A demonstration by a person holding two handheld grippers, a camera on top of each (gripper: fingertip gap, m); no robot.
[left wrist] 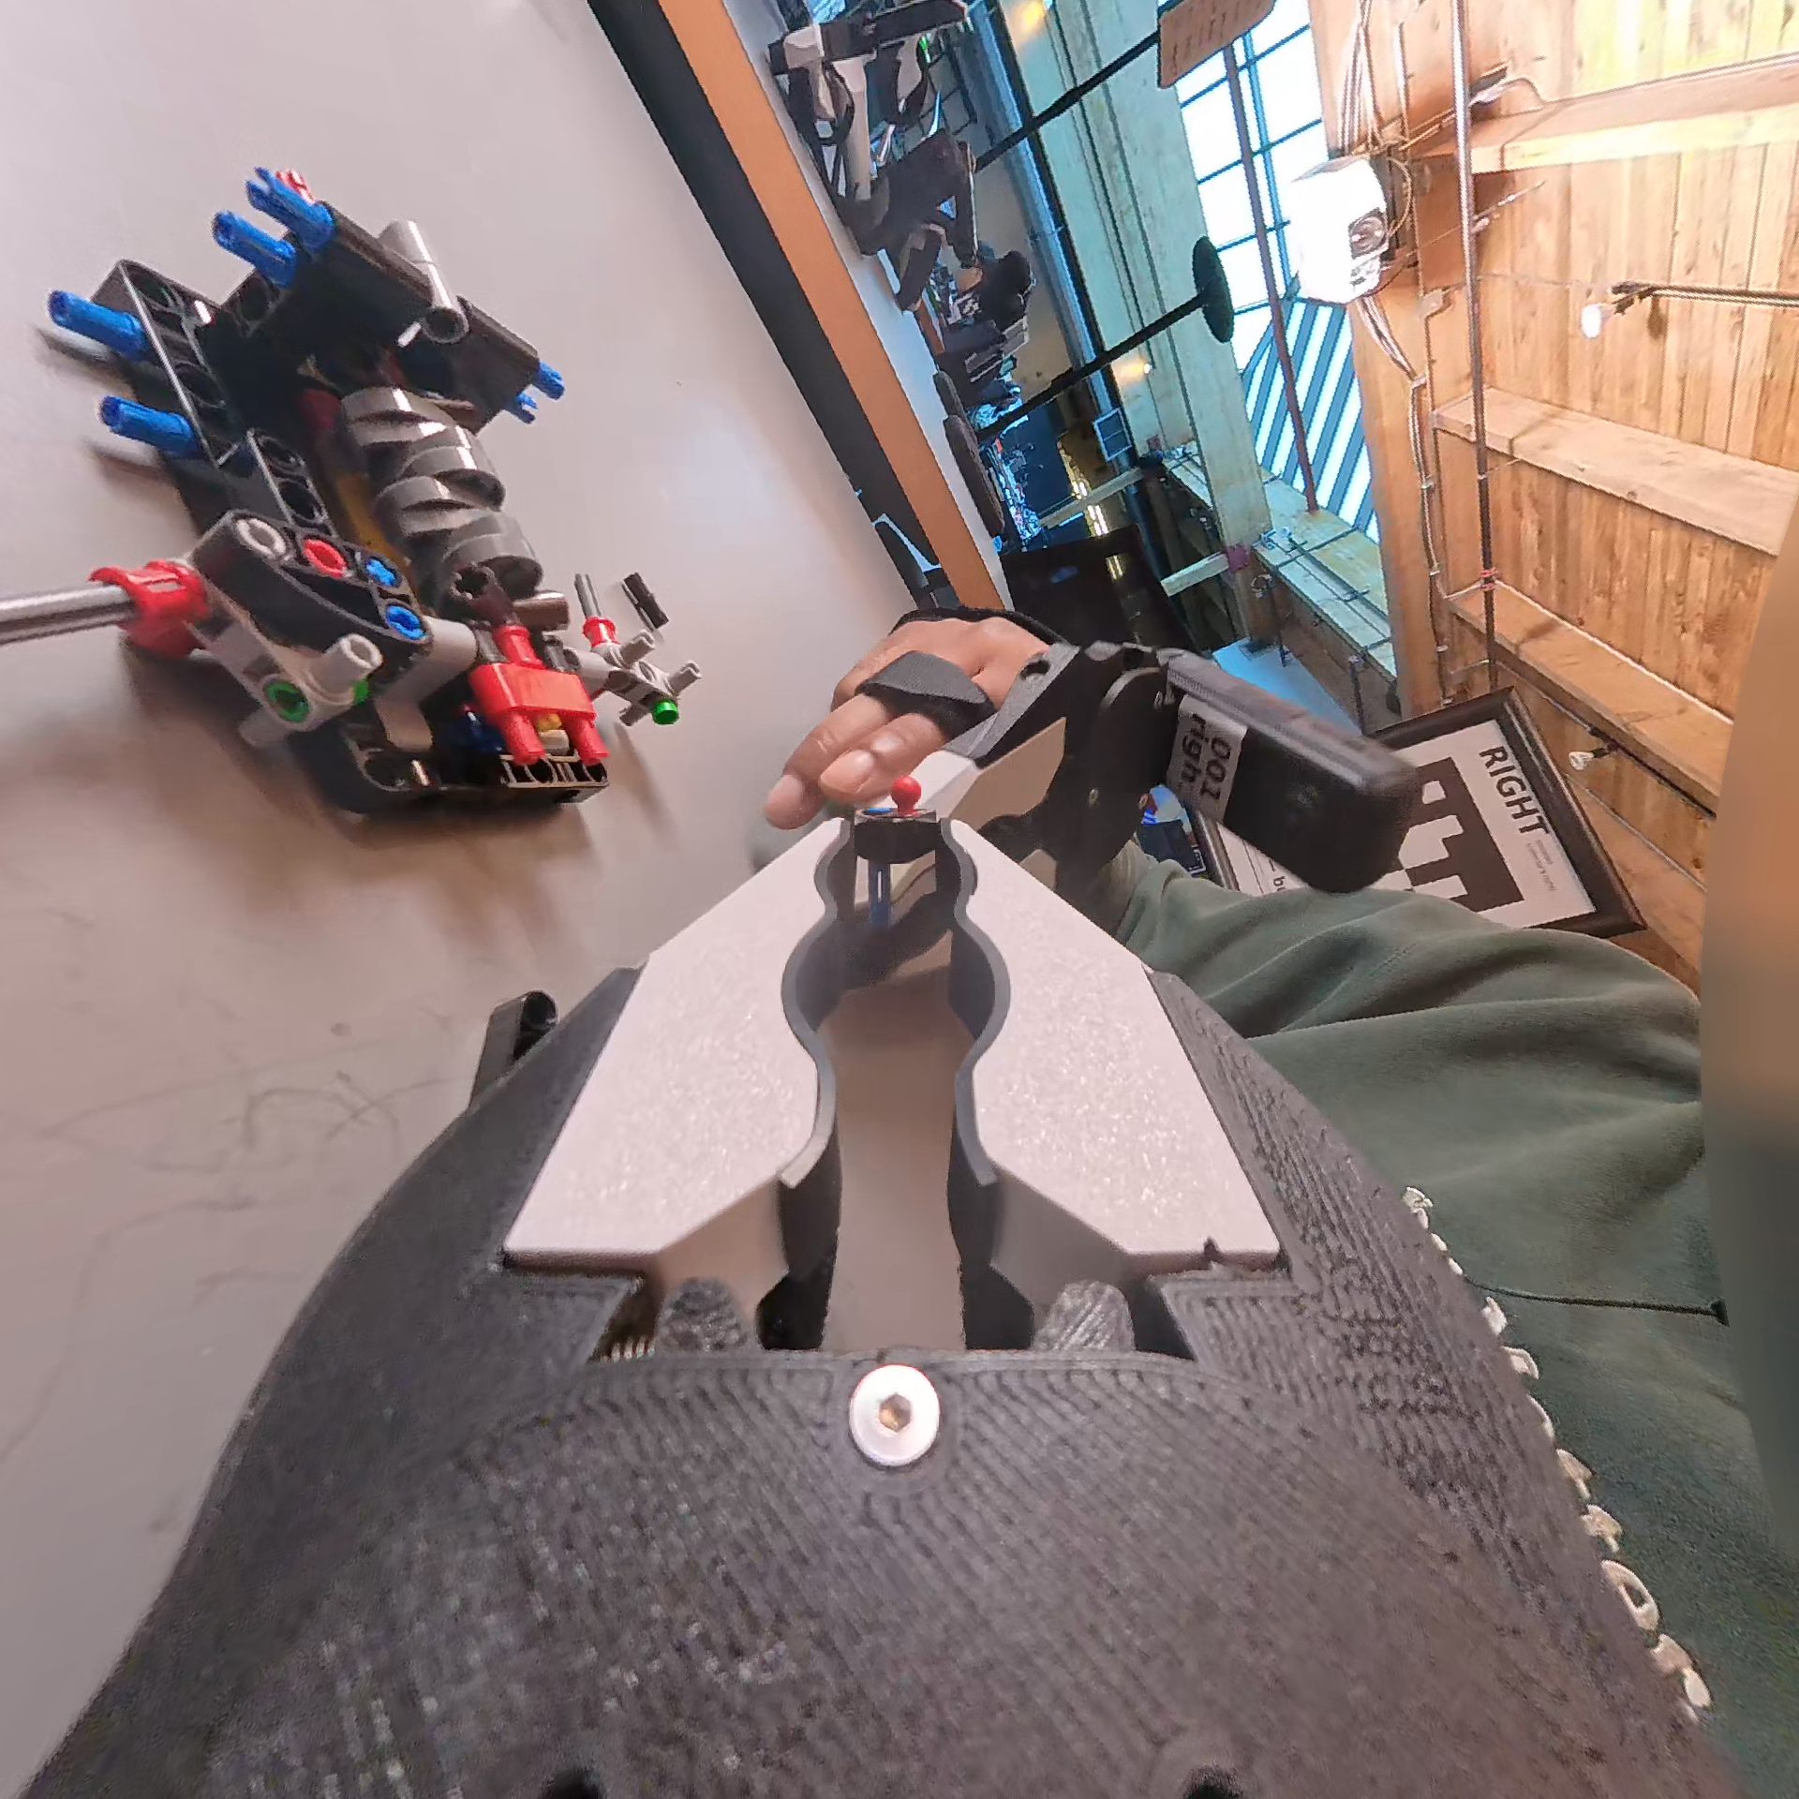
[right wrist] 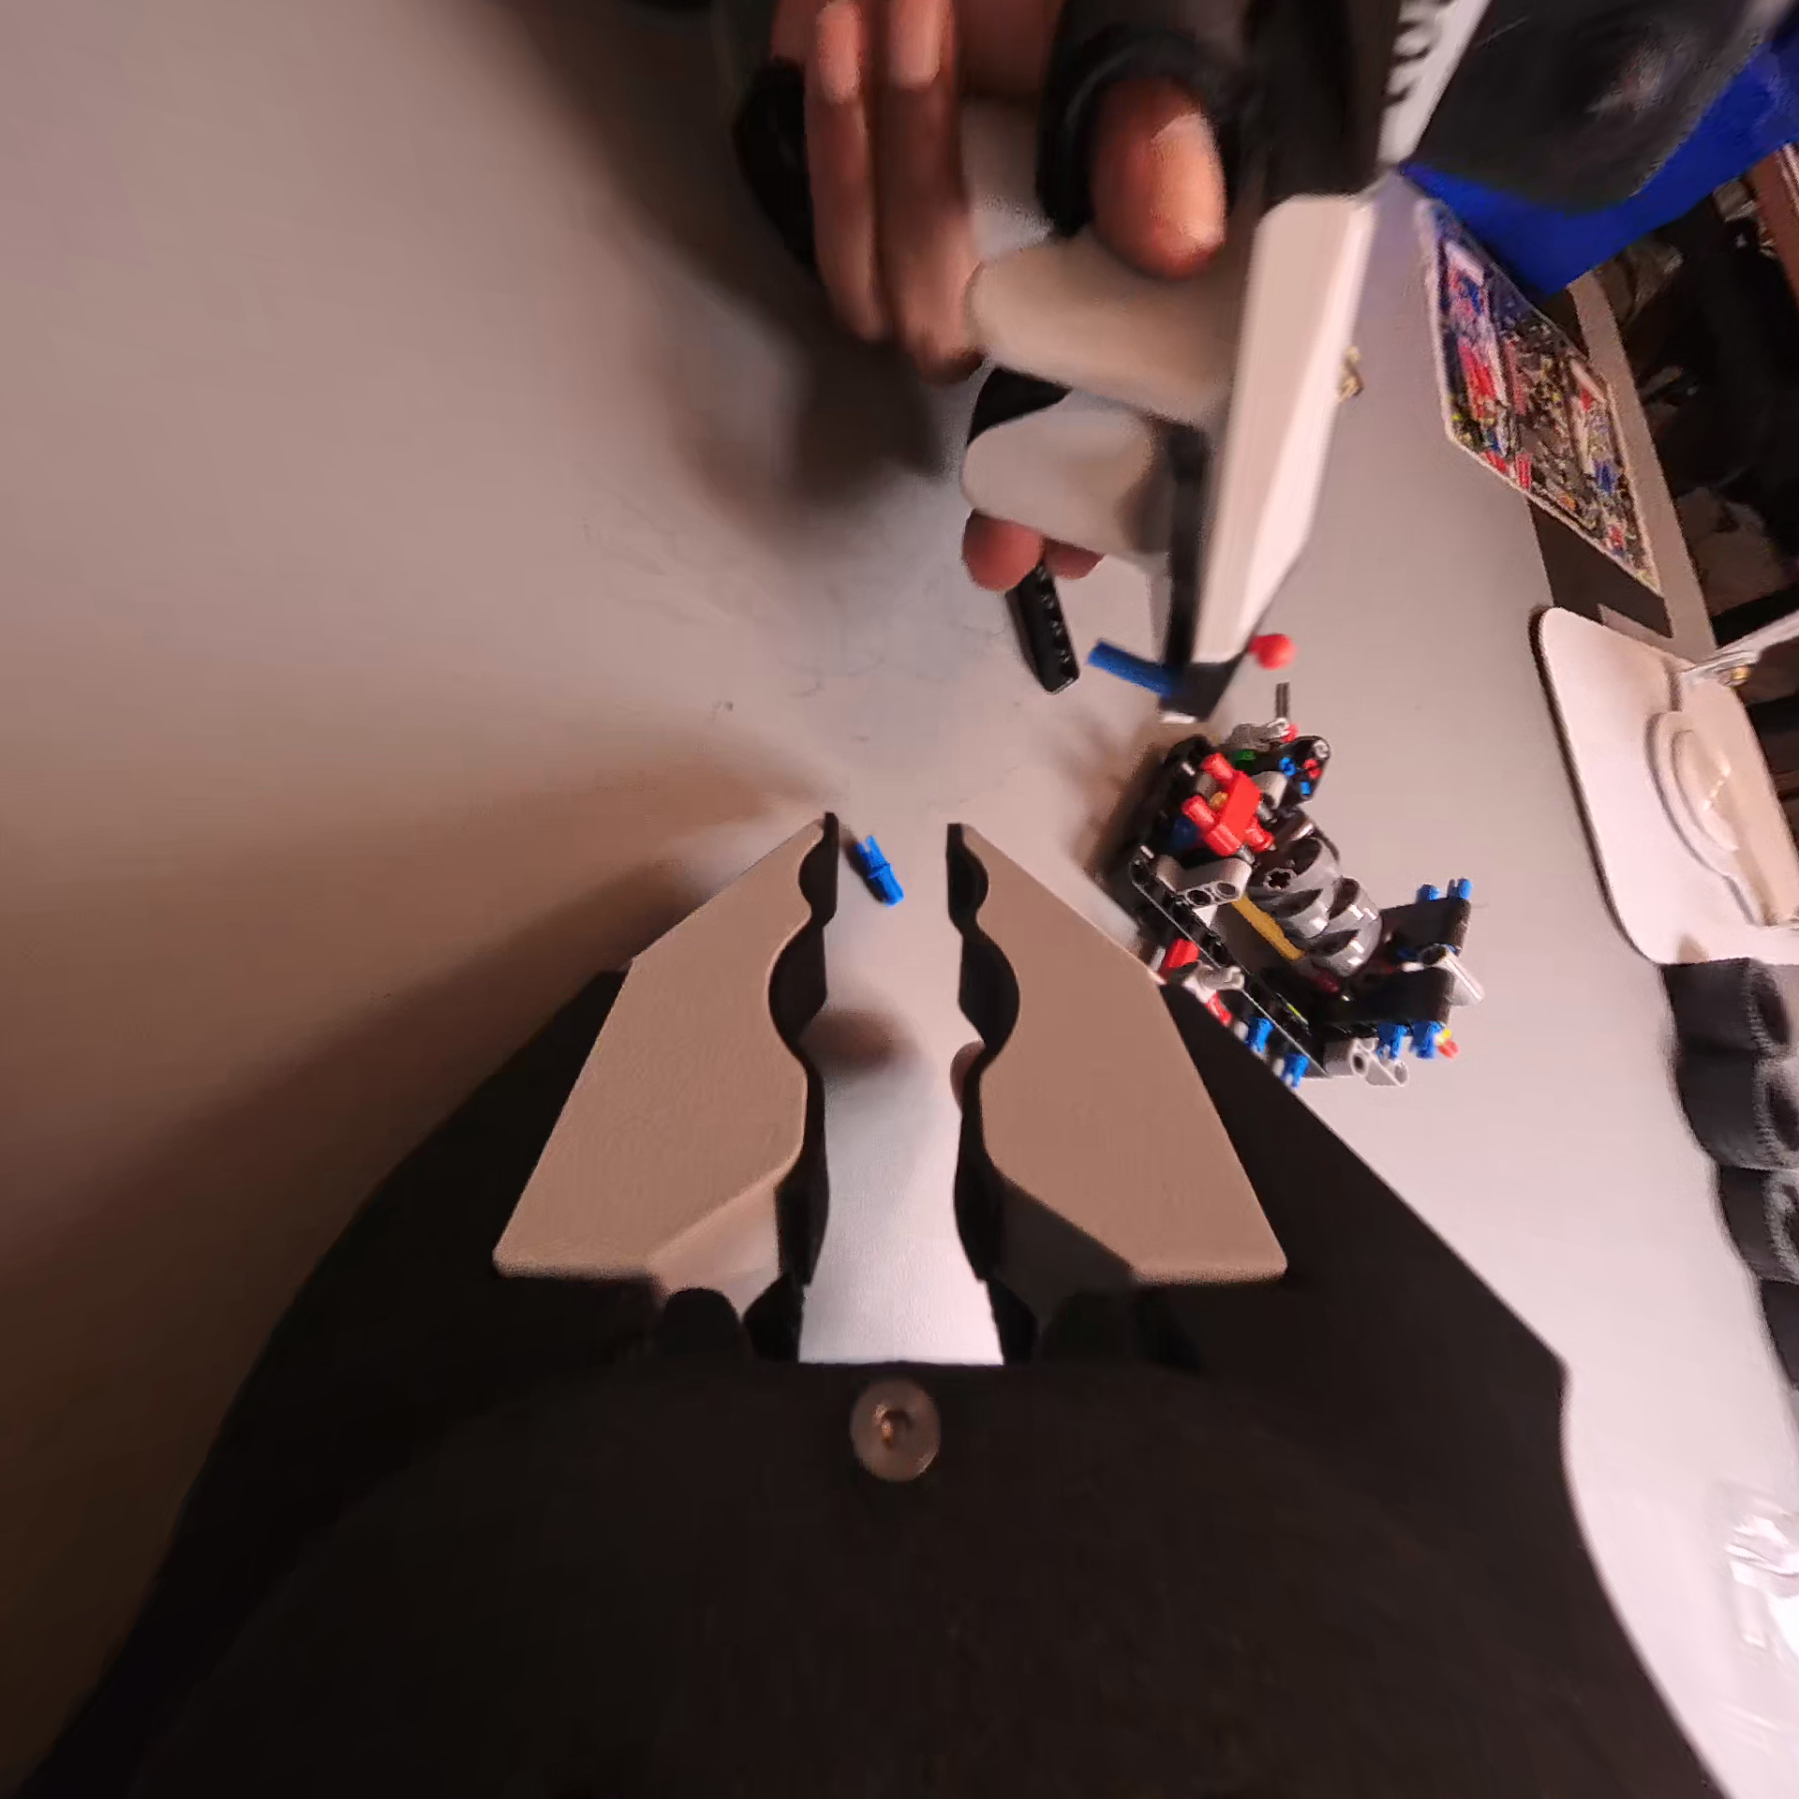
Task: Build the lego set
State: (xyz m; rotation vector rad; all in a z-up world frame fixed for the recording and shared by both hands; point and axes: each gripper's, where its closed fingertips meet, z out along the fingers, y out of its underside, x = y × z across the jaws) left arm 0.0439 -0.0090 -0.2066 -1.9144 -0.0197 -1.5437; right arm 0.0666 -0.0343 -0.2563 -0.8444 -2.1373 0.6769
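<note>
Grey counter (right wrist: 487, 487) carries the lego build (right wrist: 1295, 905), right of the right tongs (right wrist: 888, 837), which gape over a loose blue pin (right wrist: 879, 869). Left tongs (left wrist: 896, 839) clench a small black piece (left wrist: 894, 829) with a red knob, beside a hand (left wrist: 896, 711).

Daylight pours through the windows (left wrist: 1256, 321) at the top of the left wrist view, blown out to white there, and puts a soft sheen on the grey table (left wrist: 243, 925). Straight lines bend toward the edges of both wide-angle views. The right wrist view is dimmer and warmer on its left side, and motion blur smears the hand (right wrist: 905, 185) and the far gripper (right wrist: 1193, 672).
</note>
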